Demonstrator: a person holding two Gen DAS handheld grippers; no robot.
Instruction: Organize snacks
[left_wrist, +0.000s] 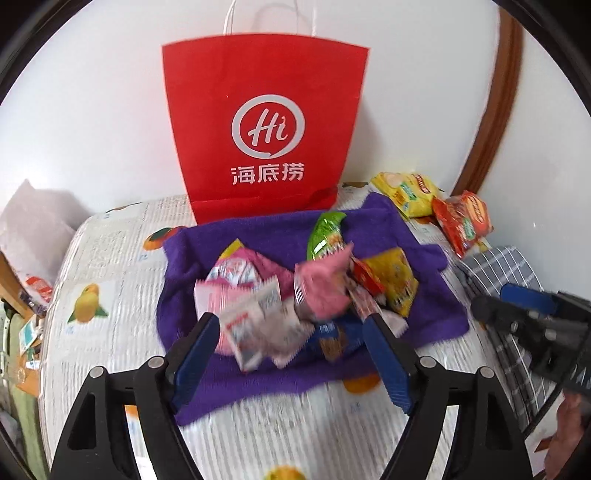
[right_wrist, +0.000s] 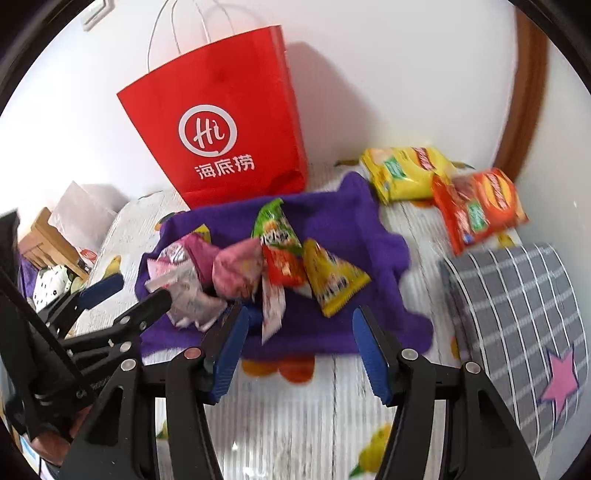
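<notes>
Red bag (left_wrist: 264, 122) is showing a white ringed "Hi" logo with "海底捞" beneath, in both views. Snack packet (left_wrist: 413, 194) print is reading as blur only.

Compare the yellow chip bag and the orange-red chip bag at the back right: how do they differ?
The yellow chip bag lies nearer the red paper bag, beside the purple towel's corner; the orange-red chip bag lies farther right, next to the grey checked cloth. Colours differ. Both lie flat, apparently unopened, off the towel.
</notes>
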